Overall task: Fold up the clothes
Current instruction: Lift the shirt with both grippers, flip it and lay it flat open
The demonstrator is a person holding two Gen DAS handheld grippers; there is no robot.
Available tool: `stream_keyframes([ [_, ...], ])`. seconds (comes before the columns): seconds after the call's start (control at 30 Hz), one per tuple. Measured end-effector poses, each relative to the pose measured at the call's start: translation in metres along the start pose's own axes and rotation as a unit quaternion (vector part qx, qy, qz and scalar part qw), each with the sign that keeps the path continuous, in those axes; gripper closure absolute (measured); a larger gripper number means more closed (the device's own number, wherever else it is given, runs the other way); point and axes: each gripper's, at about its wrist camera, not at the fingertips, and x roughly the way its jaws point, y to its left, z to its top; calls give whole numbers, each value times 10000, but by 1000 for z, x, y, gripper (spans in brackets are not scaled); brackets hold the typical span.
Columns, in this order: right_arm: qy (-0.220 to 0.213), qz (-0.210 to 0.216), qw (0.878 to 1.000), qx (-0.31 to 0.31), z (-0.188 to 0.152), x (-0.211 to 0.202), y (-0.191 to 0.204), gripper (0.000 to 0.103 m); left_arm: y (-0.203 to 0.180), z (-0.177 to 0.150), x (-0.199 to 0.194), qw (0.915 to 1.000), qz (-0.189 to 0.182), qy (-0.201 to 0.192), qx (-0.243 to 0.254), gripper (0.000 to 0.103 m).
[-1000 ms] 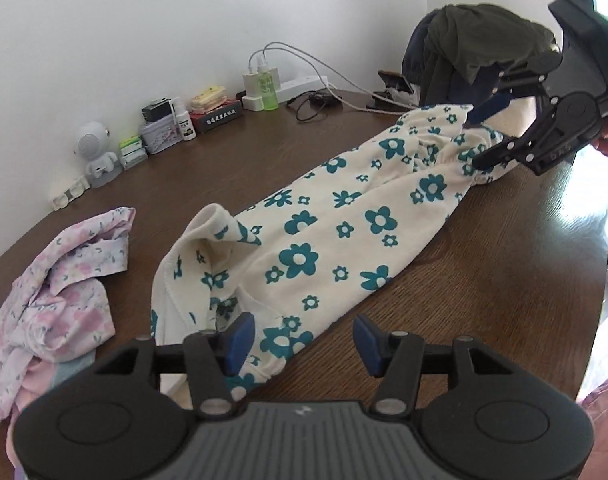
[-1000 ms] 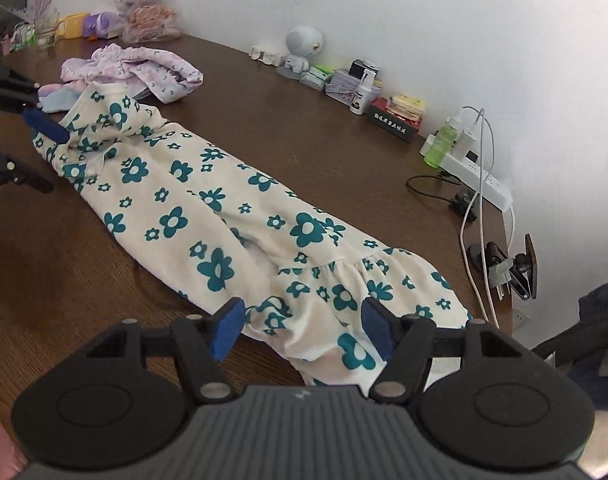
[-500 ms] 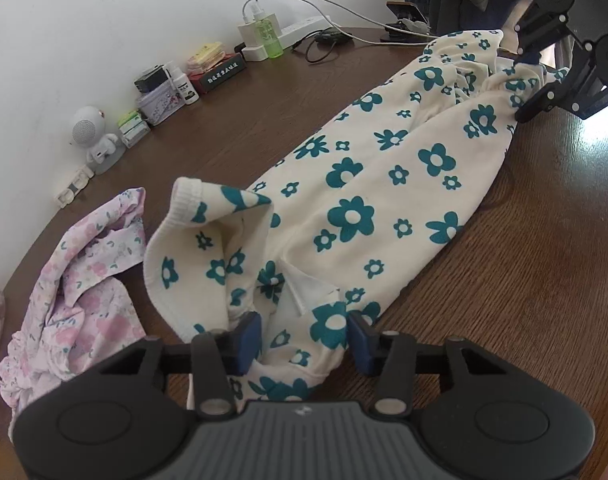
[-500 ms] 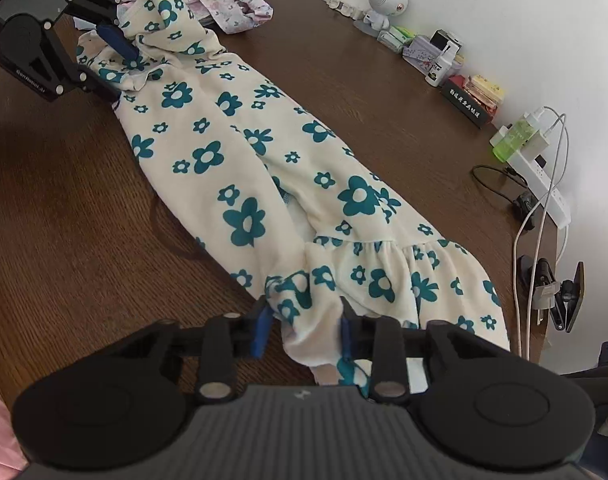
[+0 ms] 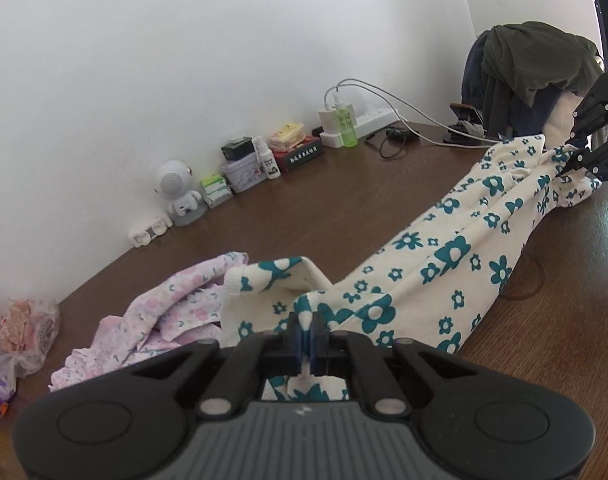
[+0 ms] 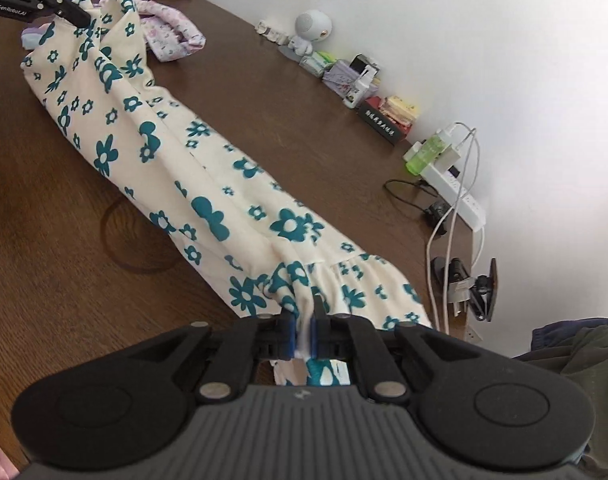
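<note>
Both pairs of blue-padded fingers are pinching fabric: the left gripper [image 5: 307,338] is pressing together on one end of a cream garment printed with teal flowers [image 5: 444,264], and the right gripper [image 6: 302,336] is clamping the ruffled opposite end. Between them the garment is stretching in a long band, sagging onto a dark brown wooden table [image 6: 56,272] while both gripped ends are lifting slightly off it. Just beside the left end, a crumpled pink floral garment [image 5: 164,316] is lying on the wood. Along the plain white wall [image 5: 184,60], small items are lining the table's far edge: a white robot figurine [image 5: 176,192], little boxes and bottles, a green bottle [image 5: 346,124], and a white power strip [image 6: 460,192] with trailing cables. Dark clothing [image 5: 536,60] is hanging in a heap past the table's far end.
</note>
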Motion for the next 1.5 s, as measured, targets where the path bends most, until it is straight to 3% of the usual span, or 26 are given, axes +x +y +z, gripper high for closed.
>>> stream_keyframes([
  [0.27, -427, -685, 9967, -102, 19, -45, -9, 97, -1, 17, -40, 9969, 435, -642, 96, 101],
  [0.4, -744, -1069, 9914, -131, 33, -71, -14, 97, 8, 40, -63, 9910, 848, -1030, 93, 101],
  [0.6, -1540, -1873, 9699, -234, 87, -144, -49, 97, 26, 108, -126, 9629, 1793, -1990, 340, 101],
  [0.77, -1705, -2240, 9574, -638, 102, -179, -50, 97, 17, 123, -166, 9418, 2296, -2366, 655, 101],
  [0.9, -1855, -2296, 9524, -762, 101, -200, -55, 97, 13, 123, -186, 9396, 2323, -2411, 710, 101],
  [1.03, -1539, -2361, 9539, -1030, 113, -174, -69, 97, 9, 129, -177, 9431, 2310, -2260, 780, 101],
  [1.2, -1027, -2428, 9544, -1402, 131, -128, -88, 97, 11, 145, -116, 9531, 2195, -1877, 908, 101],
  [1.3, -769, -2812, 9407, -1738, 143, -80, -103, 97, 21, 164, -72, 9558, 2263, -1712, 773, 101],
  [1.4, -763, -3142, 9303, -1734, 163, -53, -129, 97, 29, 187, -42, 9511, 2532, -1626, 704, 101],
  [1.5, -942, -3475, 9184, -1639, 185, -49, -152, 97, 31, 204, -44, 9393, 2789, -1842, 778, 101],
])
